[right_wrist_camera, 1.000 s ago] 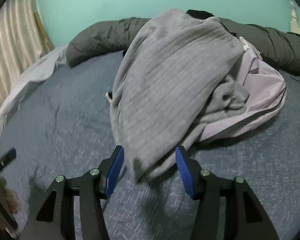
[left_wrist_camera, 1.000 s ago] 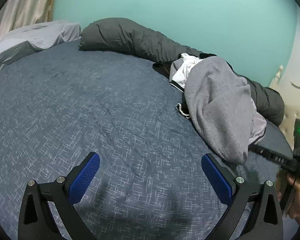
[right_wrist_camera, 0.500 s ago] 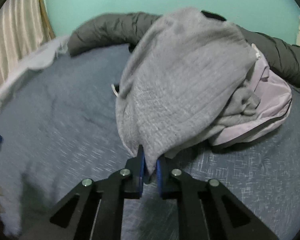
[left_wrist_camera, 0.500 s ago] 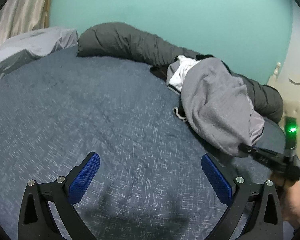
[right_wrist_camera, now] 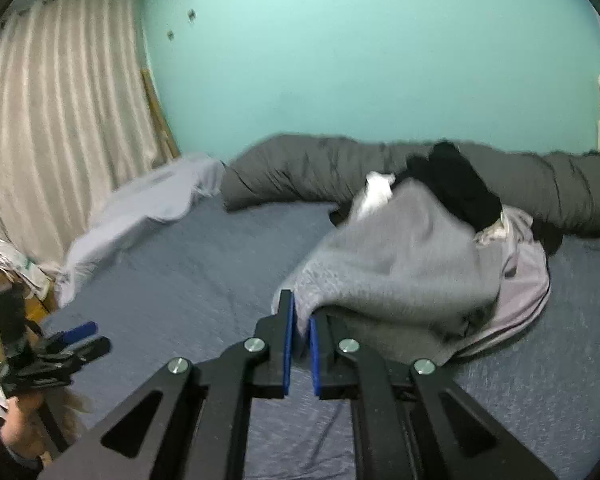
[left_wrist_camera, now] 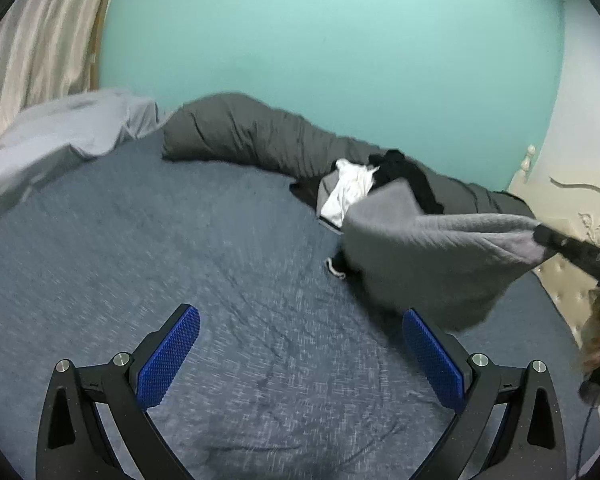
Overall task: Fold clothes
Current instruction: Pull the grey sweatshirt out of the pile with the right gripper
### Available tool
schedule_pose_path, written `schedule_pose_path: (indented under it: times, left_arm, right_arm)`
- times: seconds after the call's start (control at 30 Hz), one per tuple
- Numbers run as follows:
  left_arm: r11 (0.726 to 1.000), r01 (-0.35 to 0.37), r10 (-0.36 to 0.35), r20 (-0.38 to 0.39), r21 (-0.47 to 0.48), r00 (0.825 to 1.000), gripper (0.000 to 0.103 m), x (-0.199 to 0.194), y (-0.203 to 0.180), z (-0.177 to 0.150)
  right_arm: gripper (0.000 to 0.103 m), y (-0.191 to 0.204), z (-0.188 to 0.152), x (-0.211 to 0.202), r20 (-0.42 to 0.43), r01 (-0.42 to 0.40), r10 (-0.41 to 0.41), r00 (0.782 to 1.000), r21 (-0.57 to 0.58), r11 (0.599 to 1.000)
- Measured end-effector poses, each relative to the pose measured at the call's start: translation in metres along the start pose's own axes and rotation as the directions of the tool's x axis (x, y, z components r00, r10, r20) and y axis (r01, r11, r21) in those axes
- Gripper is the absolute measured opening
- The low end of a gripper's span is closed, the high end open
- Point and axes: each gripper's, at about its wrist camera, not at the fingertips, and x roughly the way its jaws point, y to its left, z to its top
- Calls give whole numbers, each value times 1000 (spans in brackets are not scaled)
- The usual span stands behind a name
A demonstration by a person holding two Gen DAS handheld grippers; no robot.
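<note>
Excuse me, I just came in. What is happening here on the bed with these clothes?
A person holds a claw in each hand and is starting to fold laundry. The right claw is shut on the edge of a grey sweater, lifting it off the clothes pile beside the dark duvet on the bed. The left claw is open and empty above the bare blue sheet. Nothing is folded yet.

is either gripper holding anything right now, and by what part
The right gripper is shut on the grey sweater, pinching a bit of its edge nearest the camera. The left gripper is open with nothing between its pads.
</note>
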Motion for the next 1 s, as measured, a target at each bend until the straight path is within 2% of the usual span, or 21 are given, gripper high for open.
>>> schedule_pose_path:
  times: [0.3,0.4,0.5,0.63,0.77,0.87,1.0]
  left_arm:
    - [999,25,-26,36,41,999,103,-87,-3,13]
    - [998,55,-56,26,43,998,103,-103,-2,10]
    - [996,71,-72,15,59,997,103,-111,-5,4]
    - [990,105,-102,-29,94,994,103,-108,-15,-11]
    - [984,136,-127,-82,118,989,103,-93,-27,-31]
    - [982,138,-123,-122,128,985,103,-77,-34,-44]
    - [981,154,-131,-180,120,975,103,-50,-40,-60]
  right_arm:
    - [5,49,34,-89,73,-80,78,994,27,996]
    - [4,58,47,-115,94,-118,115,989,30,993]
    - [2,66,55,-128,77,-113,113,991,-10,994]
    - [2,57,37,-113,7,-57,57,998,-16,998]
    - [2,37,-2,-74,-104,34,-36,994,-24,999]
    - [3,21,-32,-44,-191,106,-110,975,-29,994]
    - [3,-11,-71,-9,-275,217,-215,937,-23,976]
